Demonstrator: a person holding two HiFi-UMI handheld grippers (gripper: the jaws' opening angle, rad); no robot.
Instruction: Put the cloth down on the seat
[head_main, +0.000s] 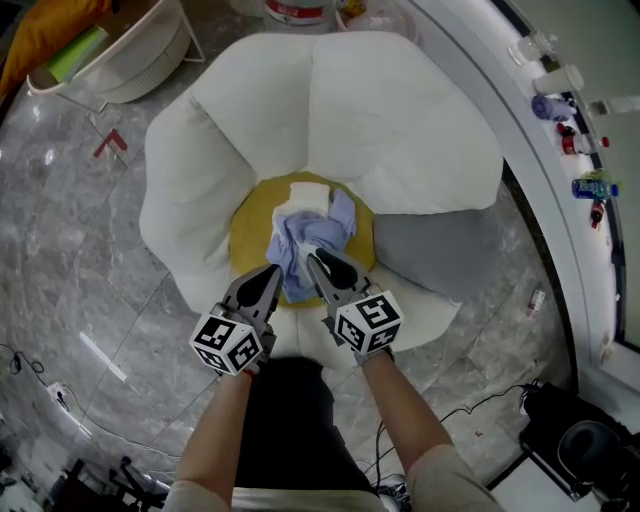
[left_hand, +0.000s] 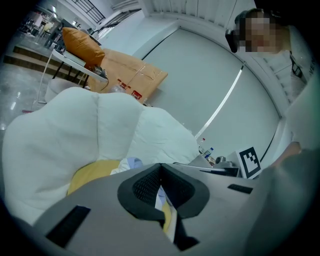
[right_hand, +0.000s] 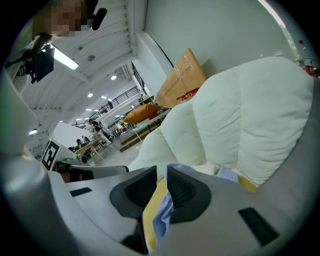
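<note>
A crumpled light-blue cloth (head_main: 312, 232) lies on the round yellow seat (head_main: 250, 225) of a white petal-shaped chair (head_main: 400, 110), with a white piece (head_main: 308, 192) just behind it. My right gripper (head_main: 318, 262) points at the cloth's near edge. In the right gripper view (right_hand: 161, 172) its jaws stand a little apart, and blue cloth (right_hand: 164, 212) and yellow seat show in the gap. My left gripper (head_main: 273, 272) sits at the cloth's left edge. In the left gripper view (left_hand: 160, 167) its pads meet at the tips, and the cloth (left_hand: 131, 161) lies beyond them.
A white basket (head_main: 140, 50) and an orange cushion (head_main: 40, 30) stand at the far left on the grey floor. Bottles (head_main: 590, 185) line a curved white ledge on the right. Cables and a black object (head_main: 590, 445) lie at the lower right. The person's legs (head_main: 290, 420) are at the chair's front.
</note>
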